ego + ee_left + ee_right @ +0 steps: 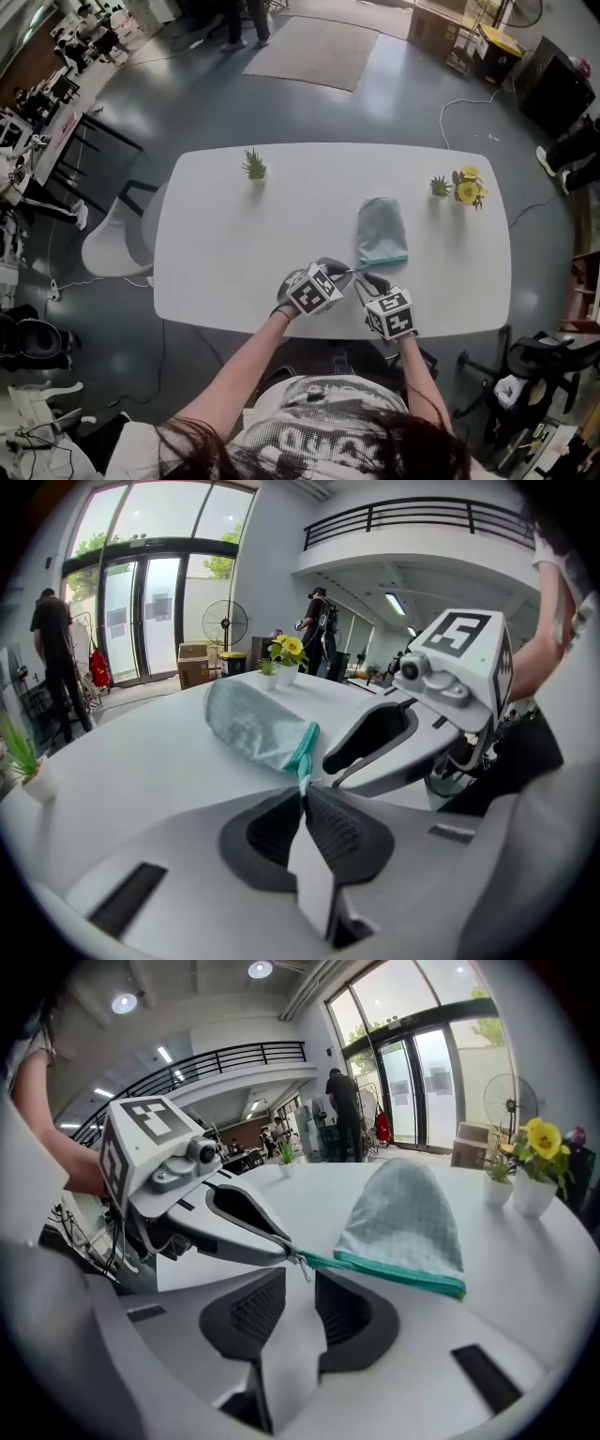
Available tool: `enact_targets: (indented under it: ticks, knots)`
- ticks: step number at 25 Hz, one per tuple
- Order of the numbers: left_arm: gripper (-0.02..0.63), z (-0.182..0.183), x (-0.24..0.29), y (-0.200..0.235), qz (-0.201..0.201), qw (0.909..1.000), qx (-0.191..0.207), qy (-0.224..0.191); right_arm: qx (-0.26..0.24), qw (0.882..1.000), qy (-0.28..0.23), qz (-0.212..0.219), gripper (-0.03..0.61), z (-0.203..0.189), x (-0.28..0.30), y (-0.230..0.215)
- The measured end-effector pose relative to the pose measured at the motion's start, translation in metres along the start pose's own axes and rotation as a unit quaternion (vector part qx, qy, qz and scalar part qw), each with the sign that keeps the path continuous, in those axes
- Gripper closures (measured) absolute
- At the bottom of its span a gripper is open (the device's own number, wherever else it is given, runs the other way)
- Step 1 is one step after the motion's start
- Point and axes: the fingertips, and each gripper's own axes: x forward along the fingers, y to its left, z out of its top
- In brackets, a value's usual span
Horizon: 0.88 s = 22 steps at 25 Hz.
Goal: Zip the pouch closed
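Note:
A pale green checked pouch point(381, 228) with a teal zipper edge point(382, 262) lies on the white table point(216, 244), its zipper side toward me. My left gripper point(349, 272) is shut on the left end of the zipper; in the left gripper view its pads point(303, 794) pinch the teal end next to the pouch point(253, 722). My right gripper point(361, 281) is open just beside it. In the right gripper view the small metal zipper pull point(302, 1267) hangs between the right gripper point(300, 1288) jaws, apart from both pads, below the left gripper's tips point(281, 1252).
A small green plant point(254, 167) stands at the table's far left. Another small plant point(439, 186) and a pot of yellow flowers point(468, 187) stand at the far right. A white chair point(112, 239) sits off the left side. The grippers are near the front edge.

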Motion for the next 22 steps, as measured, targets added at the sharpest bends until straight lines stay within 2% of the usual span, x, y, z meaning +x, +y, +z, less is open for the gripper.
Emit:
enact_targets:
  ticks: [6, 10, 17, 22]
  knots:
    - [0.588, 0.001, -0.004, -0.004, -0.011, 0.9999, -0.007, 0.0, 0.023, 1.0, 0.012, -0.01, 0.484, 0.0, 0.01, -0.001]
    - [0.588, 0.002, -0.006, -0.005, -0.013, 0.9997, -0.017, -0.006, 0.052, 0.999, 0.005, -0.014, 0.541, -0.001, 0.012, -0.002]
    - [0.591, -0.002, -0.007, -0.005, -0.023, 0.9996, -0.015, -0.002, 0.086, 0.996, 0.007, -0.016, 0.563, -0.005, 0.014, -0.001]
    - [0.591, -0.003, -0.008, -0.007, -0.033, 0.9994, -0.013, -0.001, 0.083, 0.996, 0.012, -0.025, 0.563, -0.008, 0.014, -0.003]
